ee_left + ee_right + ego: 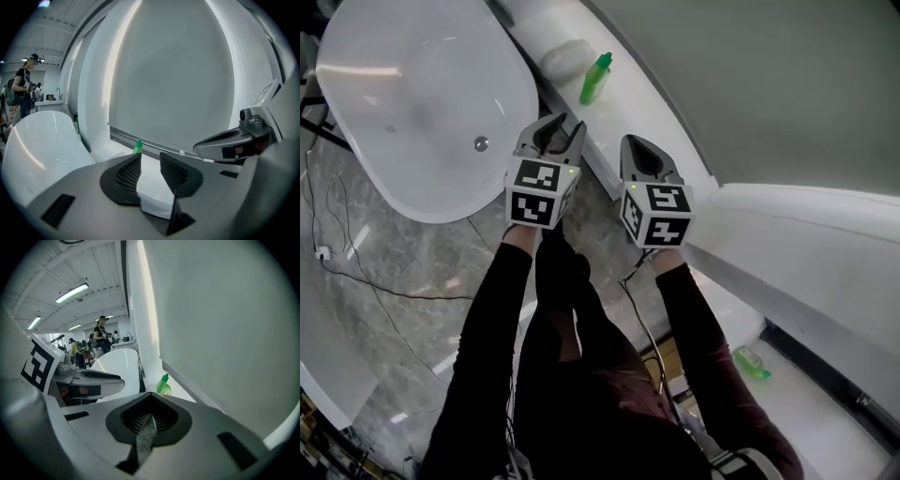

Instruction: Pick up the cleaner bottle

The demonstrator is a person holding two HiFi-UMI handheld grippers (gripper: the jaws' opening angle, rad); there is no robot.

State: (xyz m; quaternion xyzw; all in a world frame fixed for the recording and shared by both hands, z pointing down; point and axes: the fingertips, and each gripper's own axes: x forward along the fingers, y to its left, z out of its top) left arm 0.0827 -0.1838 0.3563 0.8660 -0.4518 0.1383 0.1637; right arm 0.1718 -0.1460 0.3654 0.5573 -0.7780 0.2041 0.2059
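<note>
Cleaner bottle [595,78]: not held | my left gripper [565,124]: jaws partly apart, nothing between them | my right gripper [628,141]: jaws closed together, empty | white ledge [661,117]: runs along the wall ahead of both grippers | bottle: green, on that ledge, clear of my jaws | bathtub [412,112]: left of ledge.

Left gripper [567,125] jaws apart; right gripper [634,143] jaws together; both arms extended forward.
</note>
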